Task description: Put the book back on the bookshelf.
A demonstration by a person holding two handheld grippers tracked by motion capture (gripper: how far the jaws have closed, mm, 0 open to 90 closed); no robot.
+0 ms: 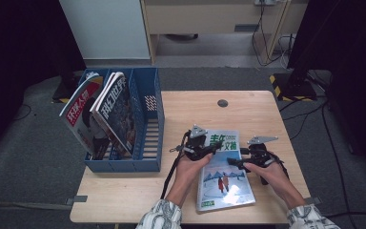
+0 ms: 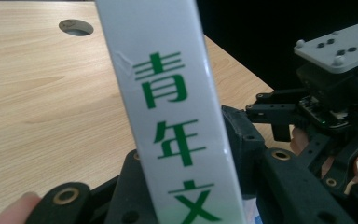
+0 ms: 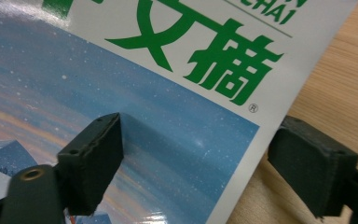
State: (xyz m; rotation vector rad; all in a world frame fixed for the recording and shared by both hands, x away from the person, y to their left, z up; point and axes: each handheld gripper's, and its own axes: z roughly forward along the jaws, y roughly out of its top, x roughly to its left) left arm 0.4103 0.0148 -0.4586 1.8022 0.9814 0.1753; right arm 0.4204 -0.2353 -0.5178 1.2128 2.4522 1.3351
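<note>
Left gripper (image 1: 211, 149) pinching magazine (image 1: 225, 179), right gripper (image 1: 238, 163) spread

Colours on the table: green, blue, pale wood and black.

Magazine (image 1: 224, 179) white at the top with green characters, below that a blue snow scene speckled white, streaked orange and pink, with two small red figures. Table (image 1: 248, 109) of light wood grain, with a grey round cap at the back. Rack (image 1: 150, 129) of blue slatted plastic, holding one magazine with a red band and white characters and another in dark blue with white characters. Grippers (image 1: 205, 149) black, topped with grey plates. Sleeves (image 1: 164, 214) white with a dark pattern. Floor grey; yellow-black striped tape at the far right.
</note>
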